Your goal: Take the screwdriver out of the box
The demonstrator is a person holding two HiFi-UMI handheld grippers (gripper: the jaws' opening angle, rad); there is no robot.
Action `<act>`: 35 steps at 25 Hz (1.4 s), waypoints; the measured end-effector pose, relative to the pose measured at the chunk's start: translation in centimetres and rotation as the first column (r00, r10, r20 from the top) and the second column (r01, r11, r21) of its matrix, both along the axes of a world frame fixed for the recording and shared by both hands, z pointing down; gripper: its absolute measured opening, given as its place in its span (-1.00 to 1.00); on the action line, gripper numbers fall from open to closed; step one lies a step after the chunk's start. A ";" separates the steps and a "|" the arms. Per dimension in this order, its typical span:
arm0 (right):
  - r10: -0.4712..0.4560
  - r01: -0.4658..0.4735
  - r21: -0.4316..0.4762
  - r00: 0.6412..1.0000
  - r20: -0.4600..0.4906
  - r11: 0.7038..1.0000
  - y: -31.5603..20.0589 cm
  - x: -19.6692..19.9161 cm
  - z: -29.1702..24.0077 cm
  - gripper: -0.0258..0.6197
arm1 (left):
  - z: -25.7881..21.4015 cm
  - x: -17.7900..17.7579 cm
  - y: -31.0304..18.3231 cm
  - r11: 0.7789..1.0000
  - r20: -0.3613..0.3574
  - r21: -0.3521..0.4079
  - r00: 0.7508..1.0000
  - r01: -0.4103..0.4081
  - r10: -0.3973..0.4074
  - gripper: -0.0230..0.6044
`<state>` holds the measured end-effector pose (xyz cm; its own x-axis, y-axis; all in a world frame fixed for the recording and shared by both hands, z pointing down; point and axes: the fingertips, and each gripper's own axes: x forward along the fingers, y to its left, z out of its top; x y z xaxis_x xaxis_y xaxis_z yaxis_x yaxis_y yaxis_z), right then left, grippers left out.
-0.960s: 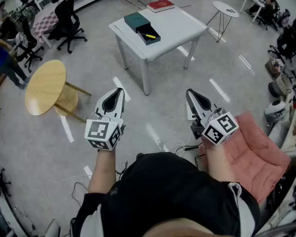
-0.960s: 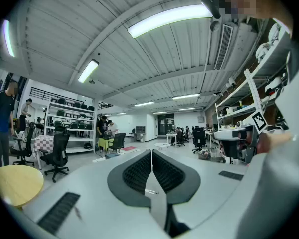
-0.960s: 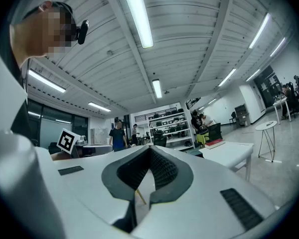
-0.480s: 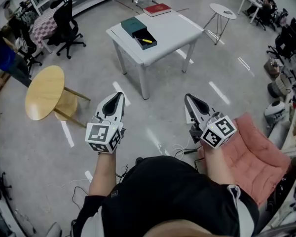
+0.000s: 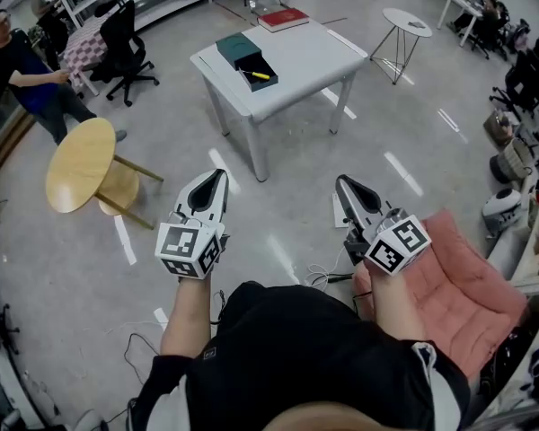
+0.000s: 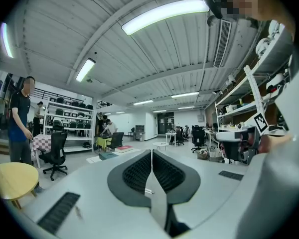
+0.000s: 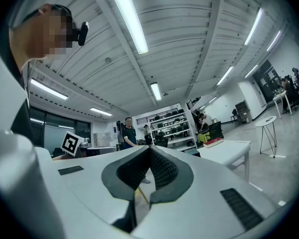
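Since a second ago the white square table (image 5: 314, 52) has slid slightly toward 11 o'clock in the head view. A person in a dark top (image 5: 22, 61) has walked in at 10 o'clock, near the round pale-wood table (image 5: 76, 164). The two grippers have kept their places low in the view.

The yellow-handled screwdriver (image 5: 259, 75) lies inside the open dark green box (image 5: 262, 64) on the white table, at 12 o'clock from the grippers and well apart from them. The box's flat green lid (image 5: 237, 47) sits just beside it at its 11 o'clock.

The left gripper (image 5: 218, 173) has its jaws pressed together with nothing between them. The right gripper (image 5: 341, 180) is likewise closed and empty. A pink cushion (image 5: 463, 285) lies at 4 o'clock.
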<state>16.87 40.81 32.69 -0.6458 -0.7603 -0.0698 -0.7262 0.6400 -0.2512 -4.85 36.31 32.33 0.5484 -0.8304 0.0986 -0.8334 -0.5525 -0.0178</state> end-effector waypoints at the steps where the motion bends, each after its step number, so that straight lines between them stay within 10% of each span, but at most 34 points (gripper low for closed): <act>1: -0.010 0.010 -0.004 1.000 0.004 1.000 0.2 0.3 0.1 -0.83 | 0.0 0.5 0.2 1.000 0.002 -0.002 1.000 0.002 -0.002 -0.86; 17: -0.049 0.049 -0.089 0.999 0.001 0.995 -6.6 -1.2 2.9 -0.83 | 3.0 0.0 -6.4 0.999 0.014 -0.047 1.000 0.012 -0.012 -0.86; 35: -0.045 0.042 -0.080 0.998 -0.035 0.996 -26.0 -13.5 1.2 -0.83 | 2.1 -11.1 -25.6 1.000 -0.022 -0.017 1.000 -0.014 0.014 -0.86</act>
